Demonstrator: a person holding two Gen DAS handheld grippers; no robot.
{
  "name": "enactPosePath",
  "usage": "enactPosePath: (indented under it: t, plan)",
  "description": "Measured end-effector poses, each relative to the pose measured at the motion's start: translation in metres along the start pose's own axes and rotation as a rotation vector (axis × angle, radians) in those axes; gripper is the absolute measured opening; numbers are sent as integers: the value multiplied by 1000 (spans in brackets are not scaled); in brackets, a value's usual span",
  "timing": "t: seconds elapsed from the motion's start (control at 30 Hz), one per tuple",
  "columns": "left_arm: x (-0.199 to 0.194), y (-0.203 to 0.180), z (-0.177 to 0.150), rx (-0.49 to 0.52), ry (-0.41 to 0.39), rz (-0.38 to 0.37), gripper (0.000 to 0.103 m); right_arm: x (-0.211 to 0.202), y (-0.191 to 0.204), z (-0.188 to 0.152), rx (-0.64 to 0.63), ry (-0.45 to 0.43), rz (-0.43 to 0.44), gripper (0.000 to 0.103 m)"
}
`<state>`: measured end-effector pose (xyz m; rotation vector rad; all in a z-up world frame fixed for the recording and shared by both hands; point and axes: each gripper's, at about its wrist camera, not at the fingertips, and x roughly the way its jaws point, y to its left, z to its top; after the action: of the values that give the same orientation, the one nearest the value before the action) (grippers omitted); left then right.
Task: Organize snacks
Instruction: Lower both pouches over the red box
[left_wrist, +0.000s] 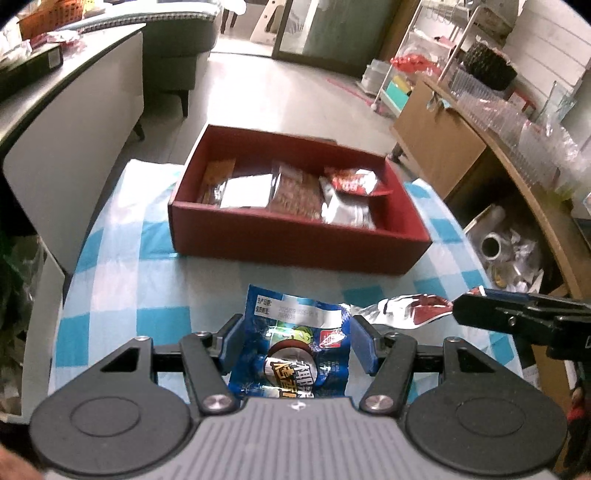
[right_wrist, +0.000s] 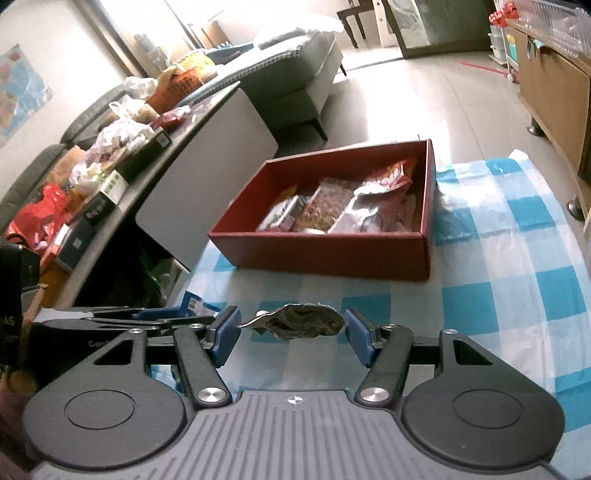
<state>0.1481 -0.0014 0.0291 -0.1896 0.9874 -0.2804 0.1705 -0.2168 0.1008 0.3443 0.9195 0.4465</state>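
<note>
Left wrist view: the checked cloth fills the lower half of the frame, with everything else resting on or above it.
Red box: centre frame, open-topped, already holding several snack packets.
Blue packet: bottom centre, clamped between the blue pads of the left gripper — its sides are pinched inward.
Silver-red packet: lower right, one end gripped by the right gripper; in the right wrist view the right gripper shows it edge-on between the pads.
Handling: both packets look light, soft and crinkly, probably slippery foil — best taken across the body or at a sealed edge, not squeezed hard.
</note>
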Motion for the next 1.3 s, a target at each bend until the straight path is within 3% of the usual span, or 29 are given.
enactPosePath:
  t: [1.0,1.3]
  plan:
    - [11,-23,73,19,-115,12,55,8,13,59,-20,-105,37,69]
    - [51,-27,108,16,-121,50,55,35,-9,88,23,-110,19,68]
